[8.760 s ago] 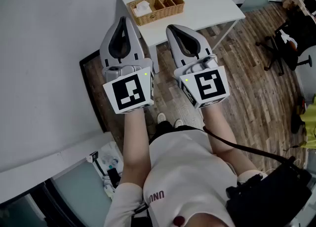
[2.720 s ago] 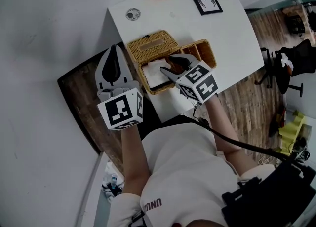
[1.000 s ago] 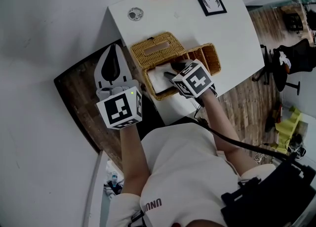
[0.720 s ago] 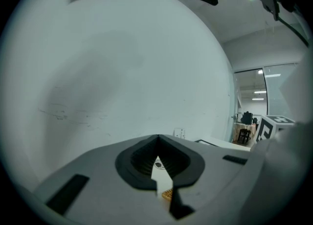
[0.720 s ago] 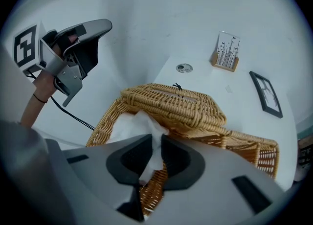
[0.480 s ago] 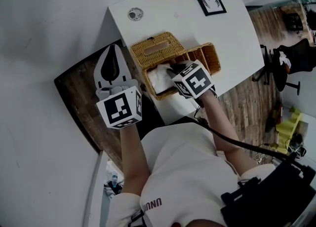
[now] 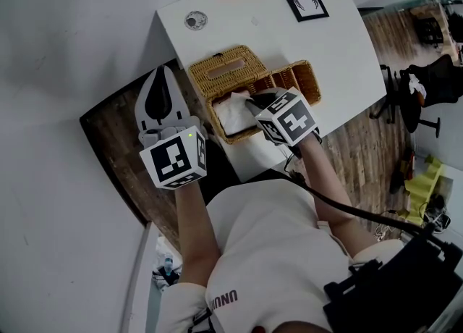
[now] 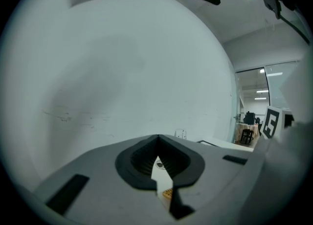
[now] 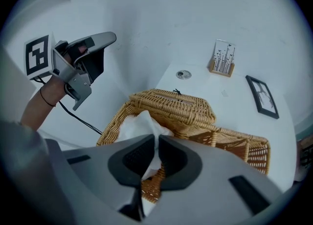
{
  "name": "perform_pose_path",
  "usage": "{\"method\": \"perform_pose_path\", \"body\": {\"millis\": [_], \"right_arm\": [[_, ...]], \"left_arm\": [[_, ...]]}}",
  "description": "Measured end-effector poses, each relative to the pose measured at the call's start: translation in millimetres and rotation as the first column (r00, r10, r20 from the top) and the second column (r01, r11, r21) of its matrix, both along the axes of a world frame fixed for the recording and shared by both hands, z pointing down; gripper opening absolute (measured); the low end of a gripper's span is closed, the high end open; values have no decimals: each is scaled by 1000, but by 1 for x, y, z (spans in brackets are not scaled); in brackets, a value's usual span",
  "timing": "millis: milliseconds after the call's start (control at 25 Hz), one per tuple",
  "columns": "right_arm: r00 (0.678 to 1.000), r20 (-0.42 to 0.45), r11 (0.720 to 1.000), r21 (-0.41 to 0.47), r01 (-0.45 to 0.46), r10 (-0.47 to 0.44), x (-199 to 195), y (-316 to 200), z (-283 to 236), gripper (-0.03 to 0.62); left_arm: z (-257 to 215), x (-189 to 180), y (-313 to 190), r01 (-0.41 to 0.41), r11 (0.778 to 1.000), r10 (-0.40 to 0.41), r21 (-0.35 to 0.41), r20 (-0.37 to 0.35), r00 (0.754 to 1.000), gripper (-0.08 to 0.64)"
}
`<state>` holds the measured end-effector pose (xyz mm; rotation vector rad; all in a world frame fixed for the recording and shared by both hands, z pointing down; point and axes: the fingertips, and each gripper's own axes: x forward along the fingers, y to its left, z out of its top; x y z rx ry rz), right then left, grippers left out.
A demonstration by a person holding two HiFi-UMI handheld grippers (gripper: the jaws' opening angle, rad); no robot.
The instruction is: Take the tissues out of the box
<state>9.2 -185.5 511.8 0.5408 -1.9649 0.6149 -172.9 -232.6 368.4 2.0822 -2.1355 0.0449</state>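
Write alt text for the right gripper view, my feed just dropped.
The right gripper, whose jaws have just been closing, pinches a white tissue rising from the open wicker box on a white table. The left gripper hangs shut and empty at upper left; a card holder and a framed picture sit farther back.

text: "UNU", cut off | on: white shirt (image 7: pixel 268 252) | else: none
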Motion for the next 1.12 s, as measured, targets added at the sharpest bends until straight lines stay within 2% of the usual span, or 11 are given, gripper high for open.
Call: {"method": "perform_pose_path", "body": {"millis": [1120], "right_arm": [[998,48,991,135,21,-28,5,0,-42,28]], "left_arm": [[-19,9,26,36,998,-37,47,20,999,9]]}}
